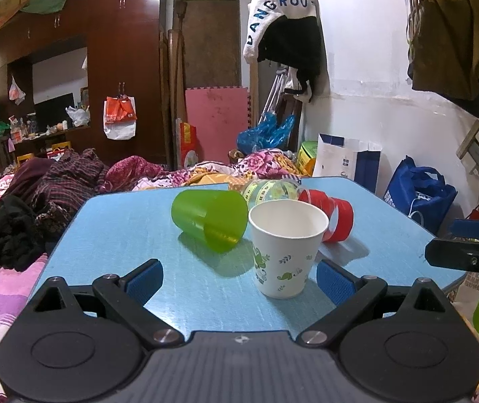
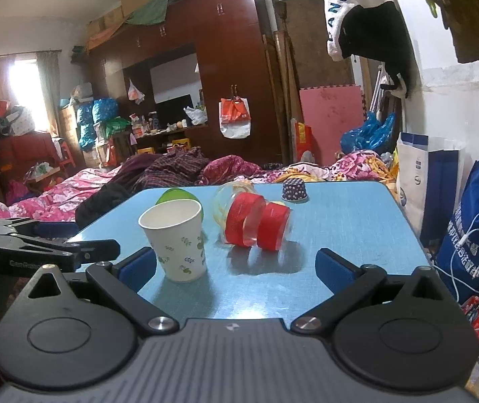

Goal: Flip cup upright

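Note:
A white paper cup [image 1: 284, 248] with green leaf prints stands upright on the blue table [image 1: 122, 235], just ahead of my left gripper [image 1: 239, 280], near its right finger. The left gripper is open and empty. A green plastic cup [image 1: 210, 220] lies on its side behind the paper cup. A clear cup with red bands [image 1: 330, 213] lies on its side to the right. In the right wrist view the paper cup [image 2: 177, 240] is by the left finger of my open, empty right gripper [image 2: 236, 267], with the red-banded cup [image 2: 256, 223] lying ahead.
A clear cup with green print [image 1: 269, 189] lies at the table's far edge. A small dark dotted cup [image 2: 293, 190] stands upside down at the far right. A bed with heaped blankets [image 1: 54, 181] lies left and behind. Blue bags [image 2: 474, 235] stand right of the table.

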The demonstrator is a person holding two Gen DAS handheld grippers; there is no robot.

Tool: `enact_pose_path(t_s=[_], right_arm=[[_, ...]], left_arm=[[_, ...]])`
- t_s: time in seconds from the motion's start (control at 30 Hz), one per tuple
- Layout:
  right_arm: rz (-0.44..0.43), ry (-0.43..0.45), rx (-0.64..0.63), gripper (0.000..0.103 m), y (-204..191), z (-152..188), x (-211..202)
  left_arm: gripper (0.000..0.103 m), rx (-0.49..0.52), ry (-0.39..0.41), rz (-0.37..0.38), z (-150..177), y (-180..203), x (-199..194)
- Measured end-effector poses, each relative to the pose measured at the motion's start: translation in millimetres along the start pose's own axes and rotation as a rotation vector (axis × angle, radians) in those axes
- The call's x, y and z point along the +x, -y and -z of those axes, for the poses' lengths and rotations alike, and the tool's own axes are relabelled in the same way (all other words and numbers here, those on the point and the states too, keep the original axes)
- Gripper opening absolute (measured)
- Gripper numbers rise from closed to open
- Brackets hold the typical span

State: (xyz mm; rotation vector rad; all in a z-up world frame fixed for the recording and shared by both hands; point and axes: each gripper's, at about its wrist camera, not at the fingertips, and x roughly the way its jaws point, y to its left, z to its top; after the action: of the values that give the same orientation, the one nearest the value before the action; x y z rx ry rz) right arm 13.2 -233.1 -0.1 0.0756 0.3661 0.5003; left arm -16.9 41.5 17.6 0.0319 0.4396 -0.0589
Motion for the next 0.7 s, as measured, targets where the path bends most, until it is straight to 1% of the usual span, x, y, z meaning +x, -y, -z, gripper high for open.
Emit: enact_pose_path(t_s=[0.1,0.3,0.57,0.7], right_arm=[[-0.001,-0.001,0.003,0.102,-0.6,-1.2,-4.1],[-0.003,0.011,-0.03,0.102,-10.1,-1.1,-12.6],[-0.012,-0.001,-0.031,0.102,-13.3,1.4,-3.9],[-0.013,-0.002,-0.03,0.102,-13.8,2.2,-3.2]], left_arm=[[0.099,0.011,0.013,-0.01,0.0,1.5,-6.9],[0.099,0.029,0.036,-0.022,0.2,4.4,-18.3],[0.099,0.0,0.027,-0.022,-1.4,-3.2,-13.1],[0.099,0.002,0.019,-0.02,-1.0,-3.3,-9.1]])
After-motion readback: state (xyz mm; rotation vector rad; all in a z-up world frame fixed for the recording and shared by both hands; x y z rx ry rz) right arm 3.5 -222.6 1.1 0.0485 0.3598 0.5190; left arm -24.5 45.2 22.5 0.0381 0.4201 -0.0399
